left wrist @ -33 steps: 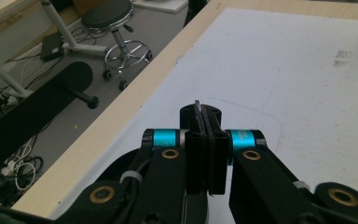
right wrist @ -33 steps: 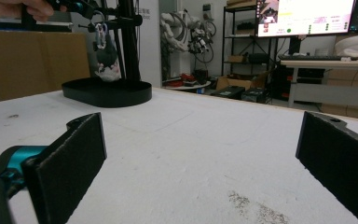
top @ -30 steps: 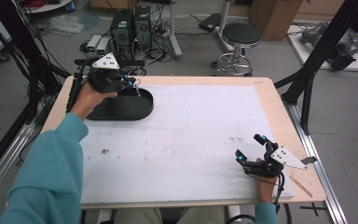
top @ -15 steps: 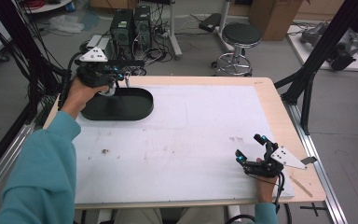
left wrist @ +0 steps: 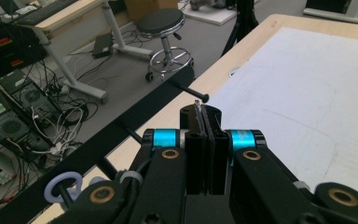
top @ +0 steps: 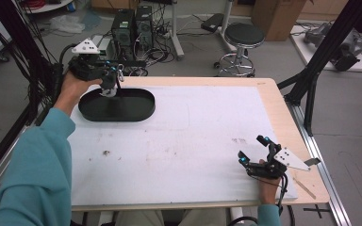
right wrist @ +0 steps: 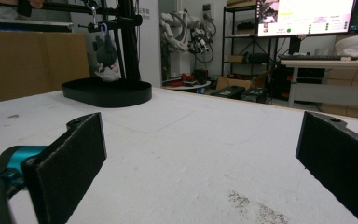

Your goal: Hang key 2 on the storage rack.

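- The table (top: pixel 273 108), covered with a white sheet, carries a black oval tray (top: pixel 132 110) near its far left corner; the tray looks rigid and light, with a low rim.
- A small grey-and-white plush charm (right wrist: pixel 105 58) hangs over the tray's far left edge. It dangles from a ring, so it likely swings; it looks soft, light and not fragile.
- The left gripper (top: pixel 109 77) has its jaws pressed together on a thin tab (left wrist: pixel 197 109) at their tips, probably the charm's loop. That loop seems the best hold.
- The right gripper (top: pixel 257 150) rests near the near right corner, jaws wide apart and holding nothing.
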`<state>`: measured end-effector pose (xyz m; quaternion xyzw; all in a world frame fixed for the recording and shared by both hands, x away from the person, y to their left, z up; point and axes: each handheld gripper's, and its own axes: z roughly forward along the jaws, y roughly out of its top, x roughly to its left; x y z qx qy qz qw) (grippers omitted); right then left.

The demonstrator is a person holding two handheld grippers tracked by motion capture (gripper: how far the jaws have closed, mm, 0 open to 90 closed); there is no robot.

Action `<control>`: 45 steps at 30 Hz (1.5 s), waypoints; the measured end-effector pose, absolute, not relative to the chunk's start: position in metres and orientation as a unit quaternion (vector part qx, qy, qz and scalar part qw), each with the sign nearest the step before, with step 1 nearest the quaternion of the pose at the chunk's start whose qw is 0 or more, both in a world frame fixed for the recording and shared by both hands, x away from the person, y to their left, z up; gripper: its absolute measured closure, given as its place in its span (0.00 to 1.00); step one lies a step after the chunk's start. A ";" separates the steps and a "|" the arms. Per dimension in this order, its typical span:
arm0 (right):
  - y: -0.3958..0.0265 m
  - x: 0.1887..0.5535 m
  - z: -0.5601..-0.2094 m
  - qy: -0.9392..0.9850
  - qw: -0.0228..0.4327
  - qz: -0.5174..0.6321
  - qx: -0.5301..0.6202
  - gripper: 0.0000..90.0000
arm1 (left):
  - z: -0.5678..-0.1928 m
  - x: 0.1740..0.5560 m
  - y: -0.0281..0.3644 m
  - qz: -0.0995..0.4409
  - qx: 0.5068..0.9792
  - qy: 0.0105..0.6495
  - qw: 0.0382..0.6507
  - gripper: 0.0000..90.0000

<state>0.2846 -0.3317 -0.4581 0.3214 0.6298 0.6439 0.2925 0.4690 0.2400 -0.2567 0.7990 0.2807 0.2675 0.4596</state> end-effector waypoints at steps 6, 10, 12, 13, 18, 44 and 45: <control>-0.332 0.284 -0.458 0.629 0.290 0.644 0.323 0.01 | -0.263 0.477 0.244 0.259 0.798 0.293 0.459 0.98; -0.332 0.285 -0.458 0.631 0.292 0.643 0.321 0.01 | -0.268 0.484 0.244 0.253 0.801 0.297 0.455 0.98; -0.332 0.285 -0.458 0.630 0.291 0.644 0.323 0.01 | -0.270 0.485 0.244 0.250 0.802 0.298 0.454 0.98; -0.332 0.285 -0.458 0.630 0.292 0.644 0.321 0.01 | -0.270 0.486 0.244 0.250 0.802 0.298 0.454 0.98; -0.332 0.285 -0.458 0.631 0.292 0.643 0.321 0.01 | -0.273 0.488 0.244 0.247 0.804 0.302 0.450 0.98; -0.331 0.284 -0.458 0.631 0.290 0.643 0.323 0.01 | -0.282 0.499 0.254 0.242 0.796 0.319 0.453 0.98; -0.331 0.285 -0.458 0.631 0.291 0.643 0.321 0.01 | -0.282 0.500 0.254 0.242 0.797 0.320 0.452 0.98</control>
